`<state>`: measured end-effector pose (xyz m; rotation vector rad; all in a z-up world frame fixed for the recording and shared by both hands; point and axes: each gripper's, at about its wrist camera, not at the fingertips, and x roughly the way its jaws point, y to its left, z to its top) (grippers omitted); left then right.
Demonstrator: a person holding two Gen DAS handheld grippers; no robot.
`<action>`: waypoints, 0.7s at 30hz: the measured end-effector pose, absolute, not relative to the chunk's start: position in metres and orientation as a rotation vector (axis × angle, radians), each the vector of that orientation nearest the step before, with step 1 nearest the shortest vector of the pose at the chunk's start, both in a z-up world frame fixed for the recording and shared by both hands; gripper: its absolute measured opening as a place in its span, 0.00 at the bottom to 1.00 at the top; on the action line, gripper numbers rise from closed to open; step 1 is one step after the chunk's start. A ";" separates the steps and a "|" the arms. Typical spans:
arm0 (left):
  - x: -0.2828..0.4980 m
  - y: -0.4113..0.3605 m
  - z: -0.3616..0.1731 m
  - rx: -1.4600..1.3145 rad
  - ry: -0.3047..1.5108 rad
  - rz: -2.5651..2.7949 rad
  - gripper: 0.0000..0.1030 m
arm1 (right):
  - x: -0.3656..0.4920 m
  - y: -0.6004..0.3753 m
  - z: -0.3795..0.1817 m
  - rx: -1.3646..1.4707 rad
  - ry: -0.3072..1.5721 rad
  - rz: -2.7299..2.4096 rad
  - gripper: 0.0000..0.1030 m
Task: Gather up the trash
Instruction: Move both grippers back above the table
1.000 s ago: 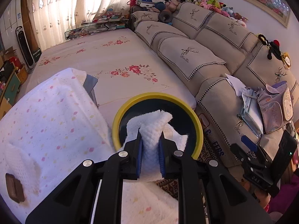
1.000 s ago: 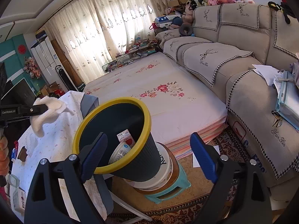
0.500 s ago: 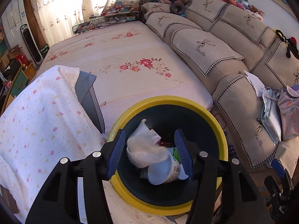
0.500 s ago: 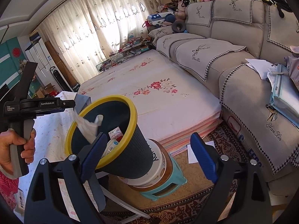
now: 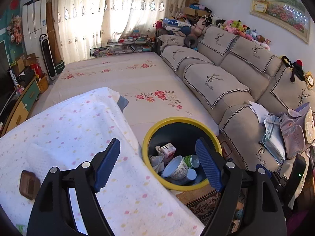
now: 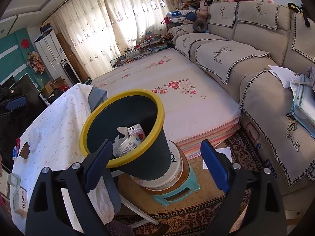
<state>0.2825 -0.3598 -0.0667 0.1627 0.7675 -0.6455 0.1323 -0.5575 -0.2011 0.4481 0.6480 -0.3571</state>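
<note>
A dark bin with a yellow rim (image 5: 182, 119) stands beside the table; in the right wrist view its ribbed wall (image 6: 151, 163) tilts toward me. Inside lie a white tissue (image 5: 157, 158), a small milk carton (image 5: 168, 150), a white cup (image 5: 175, 169) and a green can (image 5: 190, 160). My left gripper (image 5: 157, 166) hovers over the table edge and the bin, its jaws opening with nothing between them. My right gripper (image 6: 156, 166) is open and empty just in front of the bin. Another crumpled tissue (image 6: 34, 136) lies on the tablecloth.
The white spotted tablecloth (image 5: 78, 137) covers the table left of the bin, with a brown object (image 5: 28, 184) on it. The bin sits on a white bucket (image 6: 173, 169) on a teal stool (image 6: 177, 193). A flowered mattress (image 6: 177, 90) and a beige sofa (image 6: 265, 90) lie beyond.
The left gripper opened and released the white tissue, which dropped into the bin. It then drew back and up over the table. The right gripper hardly moved.
</note>
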 end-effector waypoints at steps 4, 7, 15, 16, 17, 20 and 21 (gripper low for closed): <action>0.248 -0.300 -0.048 0.099 0.728 -0.624 0.83 | 0.140 -0.535 -0.196 0.420 0.655 -0.317 0.83; 0.222 -0.256 -0.036 0.071 0.686 -0.575 0.89 | 0.147 -0.512 -0.190 0.384 0.661 -0.272 0.83; 0.161 -0.120 -0.030 0.012 0.587 -0.355 0.94 | 0.167 -0.435 -0.170 0.279 0.676 -0.120 0.83; 0.155 -0.102 -0.032 -0.001 0.586 -0.326 0.94 | 0.171 -0.423 -0.167 0.267 0.678 -0.097 0.83; 0.149 -0.085 -0.034 -0.016 0.586 -0.298 0.94 | 0.174 -0.411 -0.165 0.254 0.681 -0.074 0.83; 0.137 -0.035 -0.044 -0.058 0.597 -0.220 0.94 | 0.185 -0.374 -0.161 0.206 0.690 -0.005 0.83; 0.133 -0.021 -0.047 -0.070 0.600 -0.197 0.94 | 0.189 -0.361 -0.160 0.191 0.694 0.023 0.83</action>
